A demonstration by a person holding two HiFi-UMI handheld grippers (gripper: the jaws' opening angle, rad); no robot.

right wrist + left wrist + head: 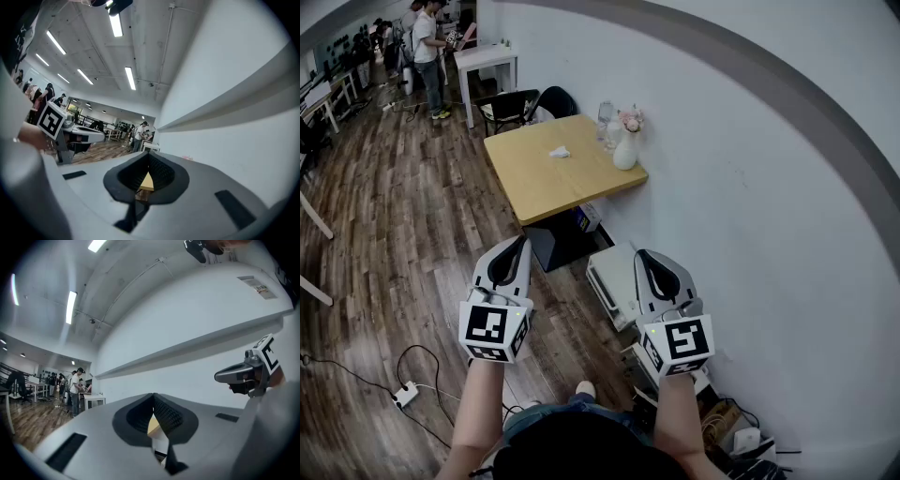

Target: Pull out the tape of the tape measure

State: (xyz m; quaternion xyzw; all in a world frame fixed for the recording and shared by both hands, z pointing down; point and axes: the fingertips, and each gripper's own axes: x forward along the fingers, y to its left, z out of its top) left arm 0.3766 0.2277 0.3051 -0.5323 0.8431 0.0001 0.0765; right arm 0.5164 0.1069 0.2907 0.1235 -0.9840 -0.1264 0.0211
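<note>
Head view looks steeply down along a long white wall (750,141) and a wide wooden floor (384,216), so the person holding the tools is standing in the open room and not at a work surface. The square yellow table (544,178) sits against the wall well ahead of both grippers, out of their reach. That suggests the task is not yet under way. A white box (614,281) lies on the floor by the wall between the table and the person. The left gripper (520,246) and the right gripper (645,258) are held side by side in front of the body, tips pointing forward and apart from each other, a carrying pose rather than a working one. Each gripper's own view shows its ribbed pads pressed together with nothing caught between them, only a sliver of the distant table showing past the tips. On the table stand a white vase (625,150) with pink flowers near the wall edge and a crumpled tissue (560,152) near the middle. A power strip (405,395) trails its cable on the floor at lower left. The tape measure shows in none of the views, so I cannot tell where it lies; it may be on the table, too small to make out
</note>
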